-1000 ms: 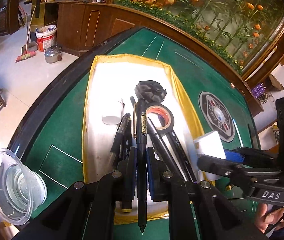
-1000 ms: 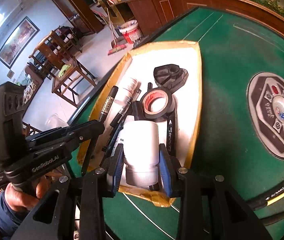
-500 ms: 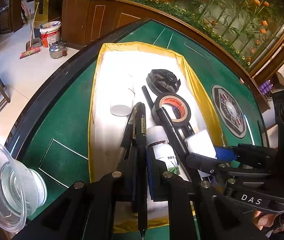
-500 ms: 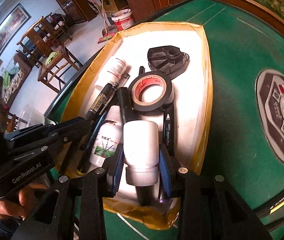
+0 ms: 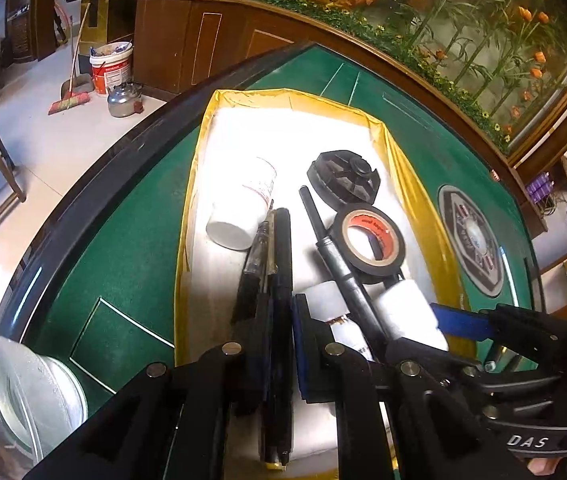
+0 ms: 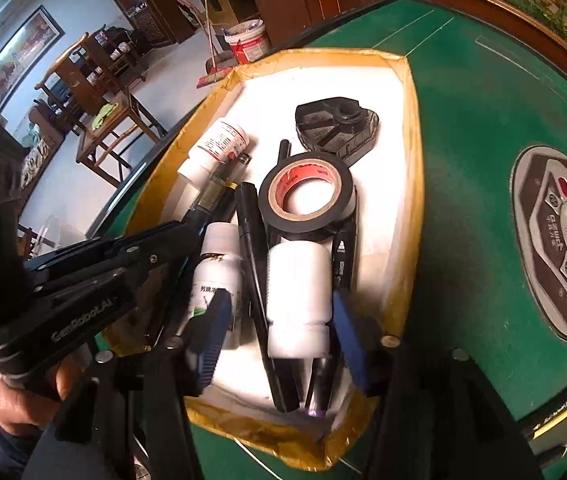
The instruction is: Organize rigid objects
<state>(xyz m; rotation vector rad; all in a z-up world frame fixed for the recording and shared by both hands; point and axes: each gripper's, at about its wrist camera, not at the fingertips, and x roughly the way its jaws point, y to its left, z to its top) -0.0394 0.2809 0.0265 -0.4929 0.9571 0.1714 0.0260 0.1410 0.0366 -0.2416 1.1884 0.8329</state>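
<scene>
A: Lying in the tray (image 6: 411, 128), the white bottle (image 6: 298, 280) sits loose between the right gripper (image 6: 279, 332), whose jaws have just been opening.

B: The left gripper (image 5: 281, 320) clamps a black pen (image 5: 281, 280); it looks light, stiff, slippery, best pinched mid-barrel.

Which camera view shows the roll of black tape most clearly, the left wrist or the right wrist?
The right wrist view: the black tape roll lies near the middle, its whole ring and red core visible. In the left wrist view the same roll appears smaller, with a black marker crossing its near edge.
</scene>
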